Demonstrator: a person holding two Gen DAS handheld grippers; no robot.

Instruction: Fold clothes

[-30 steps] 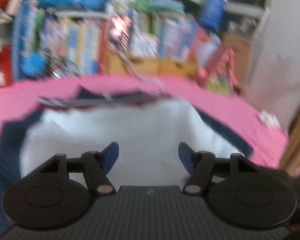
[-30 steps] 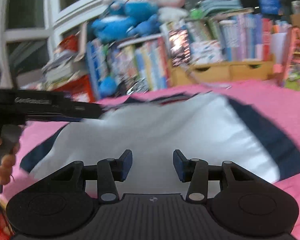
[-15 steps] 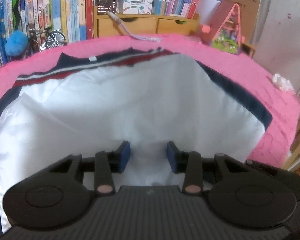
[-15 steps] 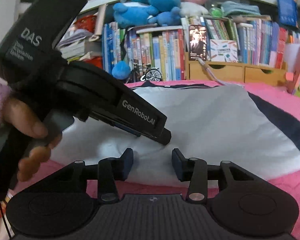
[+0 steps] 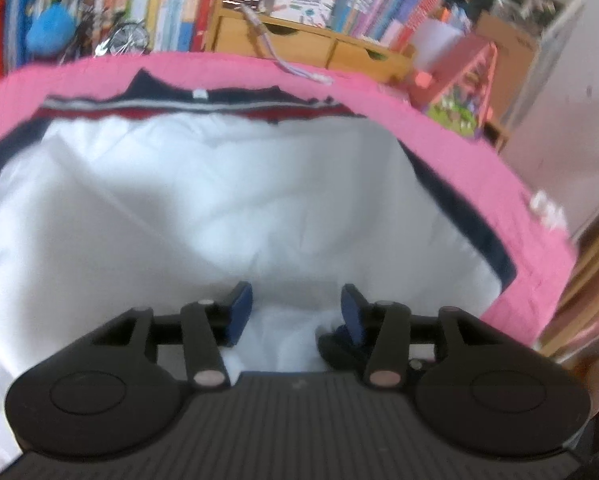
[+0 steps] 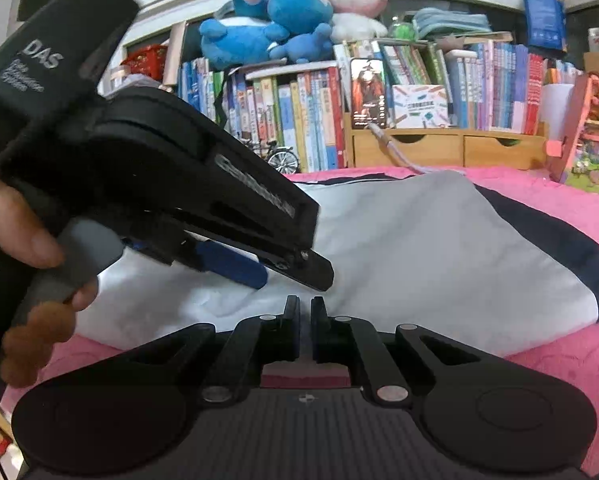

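your left gripper [image 5: 295, 312] gapes over the white shirt [image 5: 219, 208]; your right gripper [image 6: 305, 322] is nearly closed at its near hem, grip unclear.

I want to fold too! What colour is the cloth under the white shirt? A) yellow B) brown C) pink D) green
C: the white shirt lies on a pink blanket that shows all around its edges in both views.
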